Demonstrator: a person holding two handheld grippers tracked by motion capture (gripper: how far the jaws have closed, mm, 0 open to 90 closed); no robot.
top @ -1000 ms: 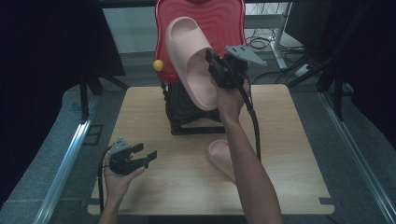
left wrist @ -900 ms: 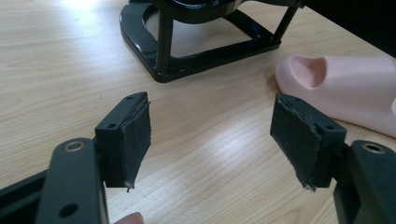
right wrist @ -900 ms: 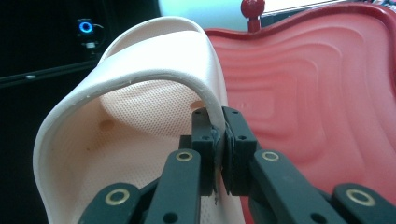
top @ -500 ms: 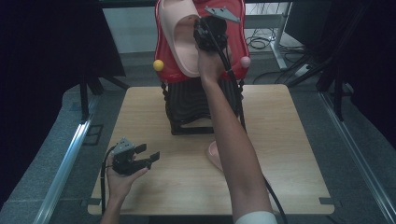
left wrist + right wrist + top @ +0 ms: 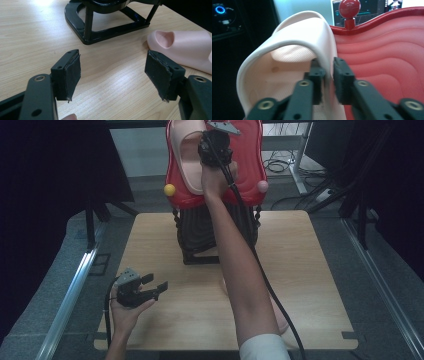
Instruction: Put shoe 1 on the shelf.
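My right gripper is raised over the red ribbed tray that tops a black stand. It is shut on the strap edge of a pale pink slipper, which lies against the tray's left half. A second pink slipper rests on the wooden table right of the stand's base, mostly hidden under my right arm in the high view. My left gripper is held low at the table's front left, open, with nothing between its pads.
The tray carries small balls on its rim: a yellow one, a pink one and a red one. The stand's black base sits close ahead of the left gripper. Dark curtains and cables surround the table.
My right gripper has carried the pink slipper up and back, from in front of the stand onto the red tray. The left gripper has stayed nearly still.
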